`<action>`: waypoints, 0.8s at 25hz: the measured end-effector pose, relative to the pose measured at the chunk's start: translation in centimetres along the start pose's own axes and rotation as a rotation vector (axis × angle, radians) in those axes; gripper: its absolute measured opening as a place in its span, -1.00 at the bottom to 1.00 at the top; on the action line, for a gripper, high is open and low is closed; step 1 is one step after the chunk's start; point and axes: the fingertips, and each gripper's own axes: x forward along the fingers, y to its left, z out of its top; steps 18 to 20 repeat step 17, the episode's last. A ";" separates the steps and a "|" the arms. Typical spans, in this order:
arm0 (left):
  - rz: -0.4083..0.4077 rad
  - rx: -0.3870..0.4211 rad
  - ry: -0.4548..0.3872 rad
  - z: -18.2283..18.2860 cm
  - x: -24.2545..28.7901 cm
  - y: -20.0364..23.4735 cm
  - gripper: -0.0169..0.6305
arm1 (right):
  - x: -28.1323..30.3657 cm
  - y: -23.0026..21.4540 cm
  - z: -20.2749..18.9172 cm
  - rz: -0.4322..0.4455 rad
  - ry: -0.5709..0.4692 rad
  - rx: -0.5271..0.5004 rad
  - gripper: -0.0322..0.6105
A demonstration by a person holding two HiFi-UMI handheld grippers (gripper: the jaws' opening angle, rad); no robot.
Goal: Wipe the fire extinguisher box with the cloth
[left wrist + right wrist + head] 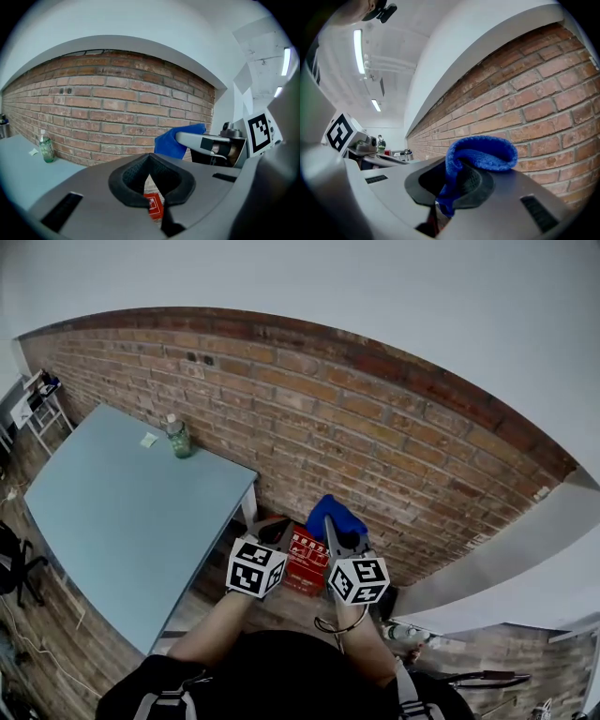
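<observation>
Blue cloth (483,154) clamped in our right tongs (450,187), above red fire extinguisher box (305,563); left tongs (150,185) closed, empty. We judge wiping unstarted; next, lower cloth.

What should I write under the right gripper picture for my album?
The right gripper pinches a blue cloth in front of a brick wall.

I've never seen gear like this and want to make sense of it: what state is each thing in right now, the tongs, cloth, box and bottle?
Left tongs: shut, nothing held.
Right tongs: shut on the cloth.
Cloth: bunched, pinched in the right tongs, held clear of the box.
Red box: low against the brick wall, not touched.
Bottle: upright on the table.
</observation>
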 end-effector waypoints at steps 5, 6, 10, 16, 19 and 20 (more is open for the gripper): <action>0.007 0.014 0.006 0.4 -0.3 1.7 -0.96 | 1.5 2.2 0.2 0.026 0.003 -0.017 -0.77; 0.005 0.017 0.008 0.4 -0.4 1.8 -0.96 | 1.5 2.4 0.1 0.027 0.005 -0.022 -0.77; -0.003 0.021 0.006 0.2 -0.9 1.6 -0.96 | 1.1 3.0 -0.2 0.026 0.010 -0.030 -0.77; -0.025 0.032 0.020 -0.9 -1.1 -1.3 -0.96 | -1.4 2.0 -0.6 0.020 0.005 -0.021 -0.77; -0.029 0.033 0.021 -1.1 -1.1 -1.9 -0.97 | -2.0 1.8 -0.9 0.018 0.008 -0.024 -0.77; -0.029 0.033 0.021 -1.1 -1.1 -1.9 -0.97 | -2.0 1.8 -0.9 0.018 0.008 -0.024 -0.77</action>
